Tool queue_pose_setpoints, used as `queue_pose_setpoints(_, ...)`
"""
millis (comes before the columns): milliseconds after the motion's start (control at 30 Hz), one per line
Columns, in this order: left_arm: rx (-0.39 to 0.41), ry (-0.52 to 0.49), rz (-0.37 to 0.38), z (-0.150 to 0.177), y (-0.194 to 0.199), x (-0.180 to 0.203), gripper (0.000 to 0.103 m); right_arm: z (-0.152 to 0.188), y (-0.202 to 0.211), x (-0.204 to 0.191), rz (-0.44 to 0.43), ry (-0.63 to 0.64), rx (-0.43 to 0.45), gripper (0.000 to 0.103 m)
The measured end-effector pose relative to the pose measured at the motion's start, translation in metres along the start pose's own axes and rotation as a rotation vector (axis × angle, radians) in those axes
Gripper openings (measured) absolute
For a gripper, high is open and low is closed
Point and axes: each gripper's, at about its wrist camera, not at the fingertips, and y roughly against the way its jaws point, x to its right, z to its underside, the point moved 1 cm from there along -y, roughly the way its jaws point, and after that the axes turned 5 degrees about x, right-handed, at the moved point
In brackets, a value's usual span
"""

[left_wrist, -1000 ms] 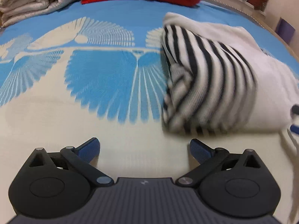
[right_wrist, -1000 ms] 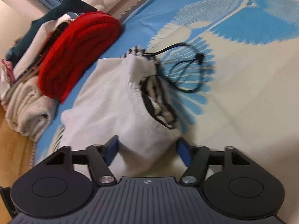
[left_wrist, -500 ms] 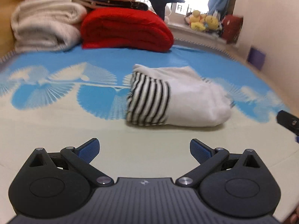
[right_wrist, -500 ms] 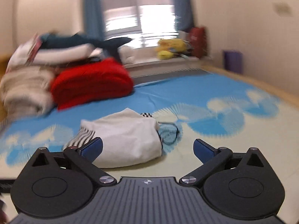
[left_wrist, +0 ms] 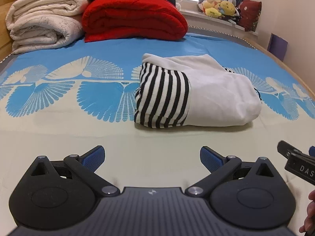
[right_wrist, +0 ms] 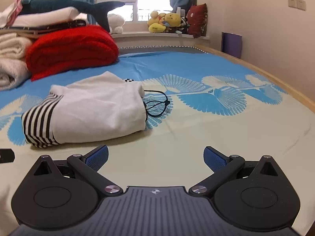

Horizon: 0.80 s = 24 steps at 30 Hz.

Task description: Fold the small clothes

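Folded white garment (left_wrist: 216, 94) with a black-and-white striped panel (left_wrist: 163, 100), lying on the blue and cream leaf-print bedsheet (left_wrist: 59, 122), ahead of both claws and touched by neither. Black drawstring (right_wrist: 157, 105) looped on the sheet just beside the garment's right end. Left gripper (left_wrist: 152, 156) spread wide, blue pads (left_wrist: 94, 155) apart, nothing between them. Right gripper (right_wrist: 155, 156) likewise wide open and empty, low over the cream part of the sheet, near the garment's near edge. Far left: rolled red blanket (left_wrist: 133, 17) beside a stack of cream blankets (left_wrist: 43, 23). Far right, on the window sill: plush toys (right_wrist: 165, 22) and a dark red cushion (right_wrist: 197, 19).
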Motion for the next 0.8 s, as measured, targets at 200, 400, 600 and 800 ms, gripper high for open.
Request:
queue_pose_setpoints(200, -0.025, 0.0, -0.018, 0.005, -0.004, 0.003, 0.103, 0.0, -0.002, -0.015, -0.046, -0.004, -0.025, 0.102)
queue_pose_setpoints(400, -0.004, -0.016, -0.017, 0.007, 0.001, 0.007, 0.103, 0.003, 0.001, -0.02, -0.065, 0.011, -0.035, 0.102)
queue_pose_setpoints(600, 0.003, -0.013, -0.019, 0.008, 0.0, 0.01, 0.103, 0.008, -0.007, -0.012, -0.051, -0.026, -0.092, 0.102)
queue_pose_setpoints(800, 0.022, -0.019, -0.031, 0.009, 0.0, 0.01, 0.103, 0.009, -0.008, -0.011, -0.062, -0.026, -0.099, 0.102)
